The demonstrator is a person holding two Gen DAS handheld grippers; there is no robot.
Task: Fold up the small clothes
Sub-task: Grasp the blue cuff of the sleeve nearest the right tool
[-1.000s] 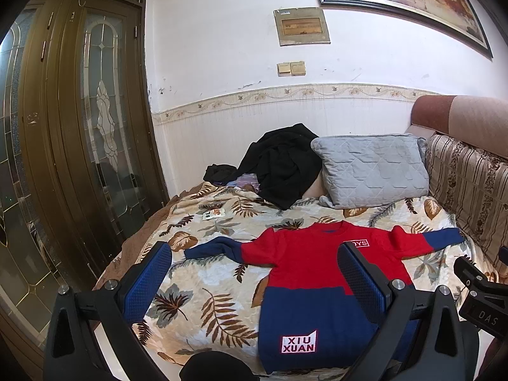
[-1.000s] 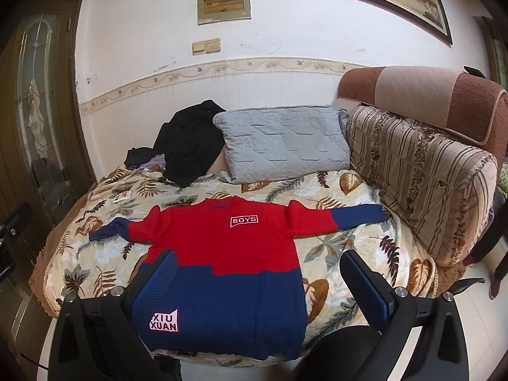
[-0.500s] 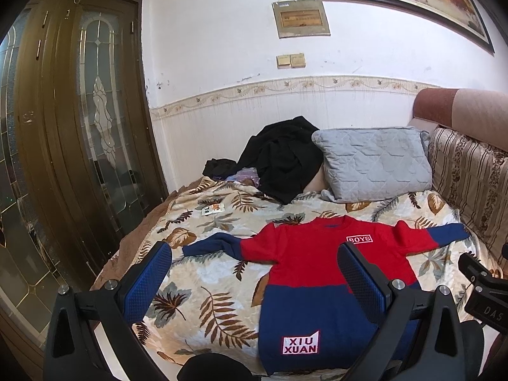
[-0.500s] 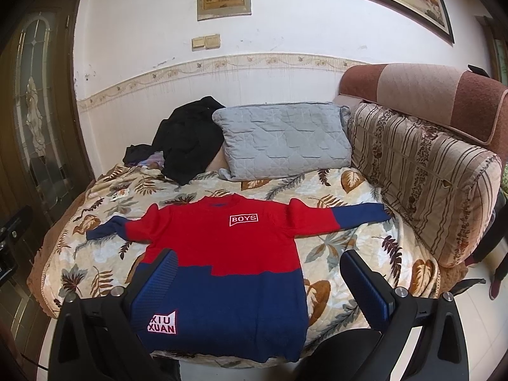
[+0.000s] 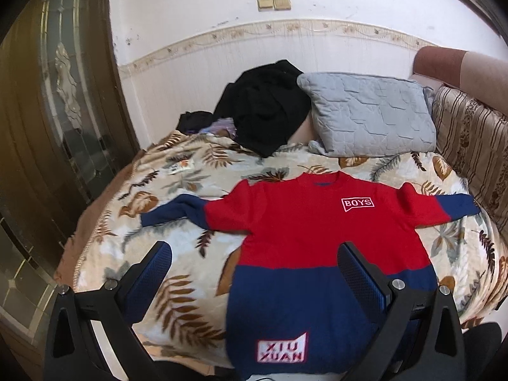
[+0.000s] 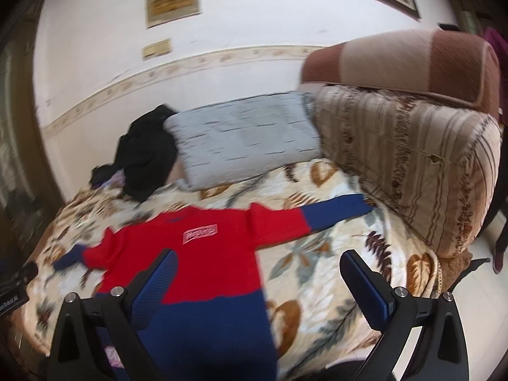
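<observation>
The left gripper is held wide apart above the near edge of the bed, and nothing is gripped between its blue pads. The right gripper is spread wide too, and is empty. A red and blue sweater is laid flat, front up, on the leaf-patterned blanket, with both sleeves stretched out to 9 and 3 o'clock (the right-wrist view is blurred). Farther, at 12 o'clock, a grey pillow is seen, with a black garment touching it at 11 o'clock.
</observation>
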